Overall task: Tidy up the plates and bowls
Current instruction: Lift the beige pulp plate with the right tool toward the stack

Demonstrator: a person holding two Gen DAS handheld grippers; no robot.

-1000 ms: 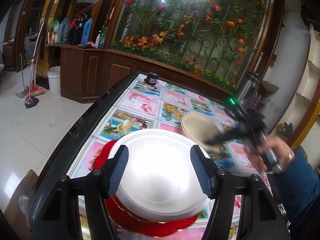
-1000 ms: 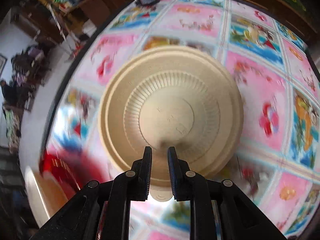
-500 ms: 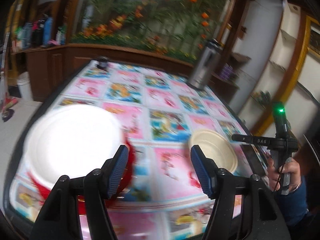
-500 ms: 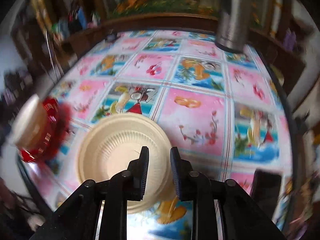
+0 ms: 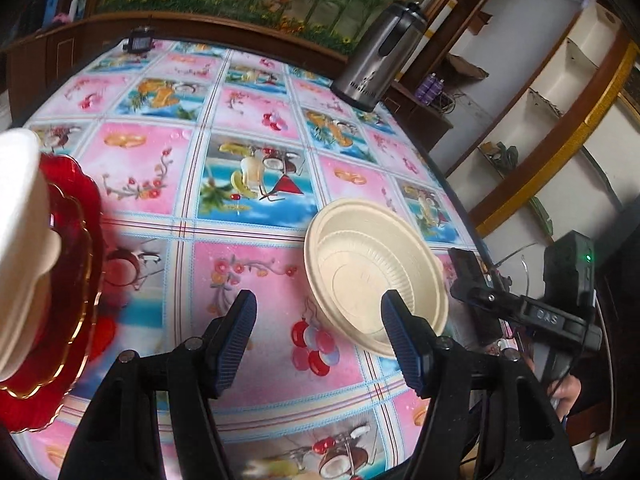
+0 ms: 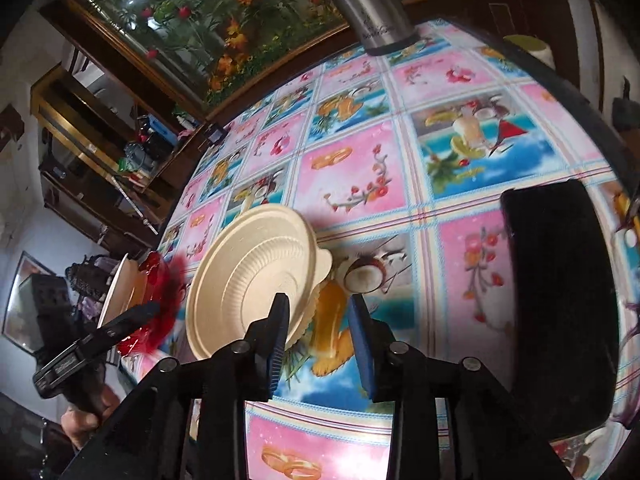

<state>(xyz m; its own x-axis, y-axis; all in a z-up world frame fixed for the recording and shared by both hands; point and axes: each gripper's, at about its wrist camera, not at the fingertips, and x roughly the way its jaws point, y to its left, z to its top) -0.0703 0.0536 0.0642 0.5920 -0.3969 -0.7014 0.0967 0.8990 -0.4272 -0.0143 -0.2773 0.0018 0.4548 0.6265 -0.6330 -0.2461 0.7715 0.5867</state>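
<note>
A beige ribbed bowl [image 5: 372,268] rests upright on the flowered tablecloth at the right front; it also shows in the right wrist view [image 6: 256,276]. My right gripper [image 6: 320,332] is open and just behind the bowl's rim, apart from it. My left gripper [image 5: 316,340] is open and empty above the cloth, left of the bowl. A white plate [image 5: 20,248] lies upside down on a red scalloped plate [image 5: 68,280] at the left edge, also seen blurred in the right wrist view [image 6: 156,300].
A steel thermos [image 5: 380,56] stands at the table's far right corner. A flat black object [image 6: 560,304] lies on the cloth to the right of my right gripper. A small black device [image 5: 140,40] sits at the far edge. The table [image 5: 256,208] edge runs close on the right.
My right gripper has let go of the beige bowl, which now rests on the table, and its jaws have opened. My left gripper has swung right, away from the white plate.
</note>
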